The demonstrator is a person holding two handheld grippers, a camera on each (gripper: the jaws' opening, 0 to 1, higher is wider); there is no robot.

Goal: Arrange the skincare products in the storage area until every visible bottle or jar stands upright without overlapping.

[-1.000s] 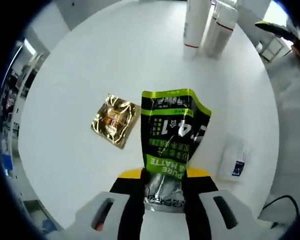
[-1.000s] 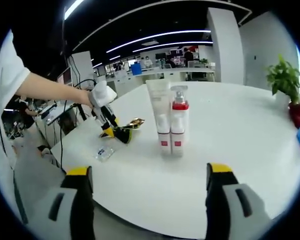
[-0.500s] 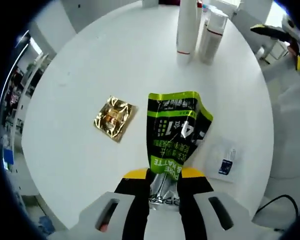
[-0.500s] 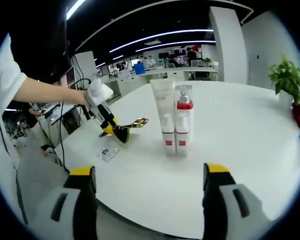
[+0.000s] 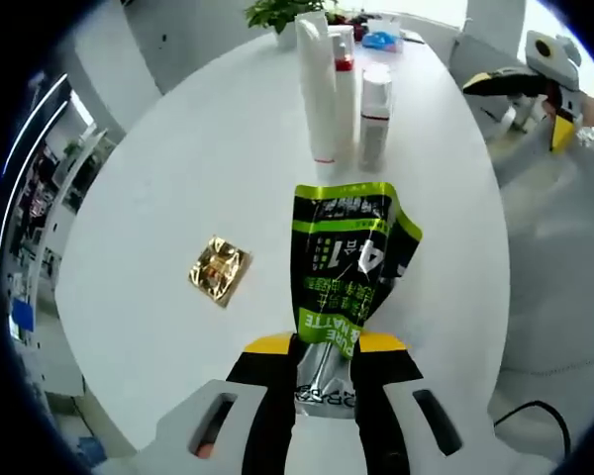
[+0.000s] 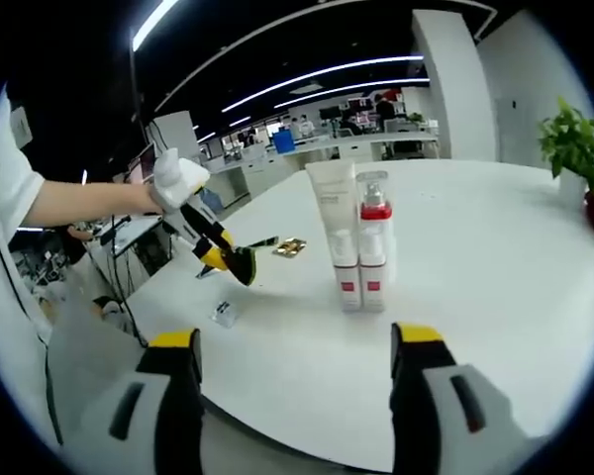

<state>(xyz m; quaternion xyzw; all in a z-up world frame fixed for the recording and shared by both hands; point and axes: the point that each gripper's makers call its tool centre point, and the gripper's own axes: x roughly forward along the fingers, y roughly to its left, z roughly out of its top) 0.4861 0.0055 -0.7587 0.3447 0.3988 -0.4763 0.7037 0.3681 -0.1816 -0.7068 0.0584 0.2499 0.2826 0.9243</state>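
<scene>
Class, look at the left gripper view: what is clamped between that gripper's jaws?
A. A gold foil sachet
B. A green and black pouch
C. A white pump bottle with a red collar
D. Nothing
B: the left gripper is shut on the green and black pouch, while the gold sachet lies apart on the table.

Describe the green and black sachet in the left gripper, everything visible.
The green and black sachet is a flat, glossy foil pouch with a lime top band, black middle with white print, and a silver bottom edge. That bottom edge is pinched between the left gripper fingers. It is creased and bent at the upper right. In the right gripper view it hangs lifted off the white table.
</scene>
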